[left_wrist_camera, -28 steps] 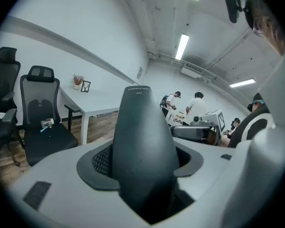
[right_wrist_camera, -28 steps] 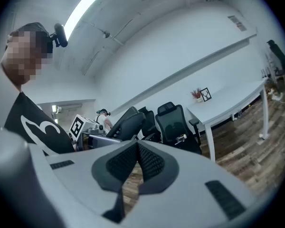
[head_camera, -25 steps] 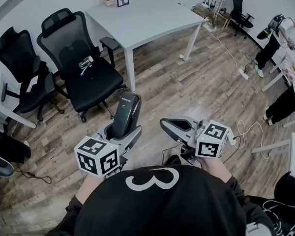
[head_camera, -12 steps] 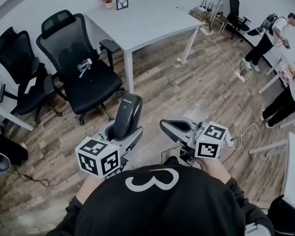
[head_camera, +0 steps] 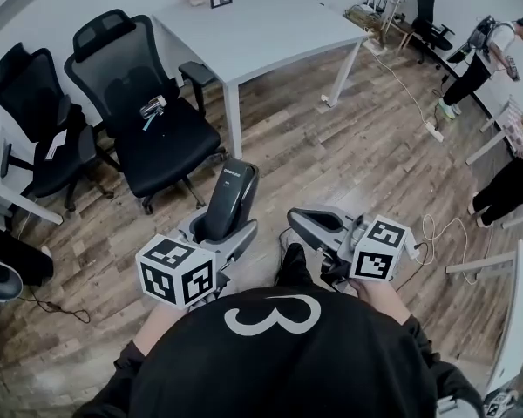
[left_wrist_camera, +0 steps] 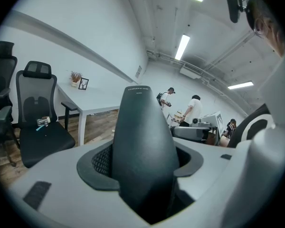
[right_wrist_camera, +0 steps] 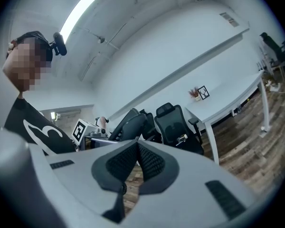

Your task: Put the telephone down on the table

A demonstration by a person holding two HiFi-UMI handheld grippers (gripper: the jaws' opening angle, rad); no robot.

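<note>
Right tool (right_wrist_camera: 136,147), jaws together, empty

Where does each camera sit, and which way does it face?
Head view: on the person's head, looking steeply down at floor, white table, black chair; shows torso, left gripper clamping the telephone, right gripper shut, empty.
Left gripper view: on that gripper, facing the table; telephone fills its jaws.
Right gripper view: on that gripper, facing chair and table; person's shirt at left.
Shared: table and chair, all three.
</note>
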